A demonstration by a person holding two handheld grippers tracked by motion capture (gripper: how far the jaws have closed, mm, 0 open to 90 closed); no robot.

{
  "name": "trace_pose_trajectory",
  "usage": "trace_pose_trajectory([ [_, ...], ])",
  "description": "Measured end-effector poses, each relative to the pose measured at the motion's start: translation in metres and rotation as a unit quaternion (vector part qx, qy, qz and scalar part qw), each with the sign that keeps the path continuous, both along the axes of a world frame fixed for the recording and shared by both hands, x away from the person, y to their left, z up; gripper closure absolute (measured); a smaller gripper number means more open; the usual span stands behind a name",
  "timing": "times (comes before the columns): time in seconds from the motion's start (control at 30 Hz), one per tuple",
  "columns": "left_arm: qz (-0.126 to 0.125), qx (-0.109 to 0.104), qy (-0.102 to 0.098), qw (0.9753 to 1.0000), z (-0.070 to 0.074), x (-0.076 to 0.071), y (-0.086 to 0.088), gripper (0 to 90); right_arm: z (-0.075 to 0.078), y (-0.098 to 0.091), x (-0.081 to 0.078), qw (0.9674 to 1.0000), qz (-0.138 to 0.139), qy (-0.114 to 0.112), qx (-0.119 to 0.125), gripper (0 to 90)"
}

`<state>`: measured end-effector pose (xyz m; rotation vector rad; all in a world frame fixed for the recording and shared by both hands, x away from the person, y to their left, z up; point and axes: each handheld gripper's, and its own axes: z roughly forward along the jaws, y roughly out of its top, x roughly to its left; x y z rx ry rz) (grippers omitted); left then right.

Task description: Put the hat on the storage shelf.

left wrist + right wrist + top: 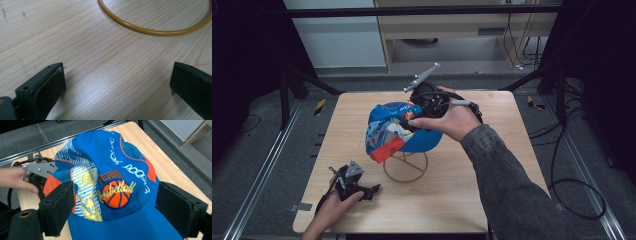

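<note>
While the left gripper [373, 190] is resting on the wooden table [452, 200] with its jaws standing wide apart and nothing between them, a yellow wire stand [405, 166] is sitting just ahead of it. Further right, a blue basketball cap [120, 182] is perching on that stand, directly in front of the right gripper [112, 207], whose jaws are gaping on either side of the cap without pinching it. Nudged, the cap could slide off.

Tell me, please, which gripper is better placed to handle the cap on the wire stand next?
The right one. The right gripper hangs at the blue cap, its open jaws either side of the crown. The left gripper sits low on the table, open over bare wood near the stand's yellow ring.
</note>
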<state>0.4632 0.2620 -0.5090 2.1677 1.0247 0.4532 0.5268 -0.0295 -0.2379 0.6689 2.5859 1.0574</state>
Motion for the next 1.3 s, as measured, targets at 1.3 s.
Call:
trace_pose_trajectory([
  [1.3, 0.001, 0.000, 0.000, 1.0000, 0.000, 0.000, 0.000, 0.0, -0.003, -0.077, -0.026, 0.9974, -0.052, -0.027, 0.041, 6.5],
])
